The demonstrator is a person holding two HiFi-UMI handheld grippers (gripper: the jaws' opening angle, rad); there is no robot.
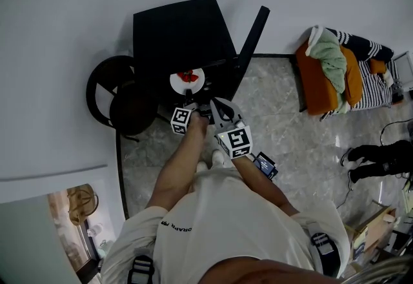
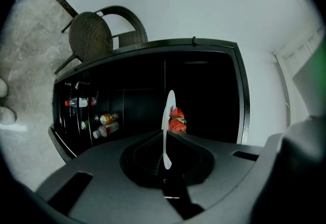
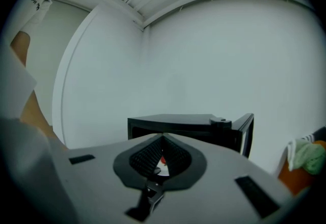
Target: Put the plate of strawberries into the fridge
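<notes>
Item 1: the plate (image 1: 176, 82), white, carrying red strawberries (image 1: 188, 75). It is off any surface, gripped at its near rim by my left tool (image 1: 188, 93). In the left gripper view the plate (image 2: 169, 103) shows edge-on, pinched between the two jaws, with the strawberries (image 2: 177, 120) on its right face. It sits at the open mouth of the fridge (image 1: 181, 31). I cannot tell whether it has crossed the threshold.

Item 2: my right tool (image 1: 211, 106), just right of the plate. Its jaws meet at the tips with nothing gripped. A sliver of white and red shows past them in the right gripper view.

Item 3: the fridge, small and black, with a dark interior. Its door (image 1: 251, 40) is swung open on the right, and the door shelf holds bottles (image 2: 104, 118).

Item 4: a round black woven chair (image 1: 119, 99), touching or just beside the fridge on the left.

Item 5: an orange seat (image 1: 313, 79), well to the right, heaped with a green cloth (image 1: 329, 57) and a striped cloth (image 1: 368, 86).

Item 6: black shoes (image 1: 381, 157) on the marbled floor (image 1: 290, 128), near right.
</notes>
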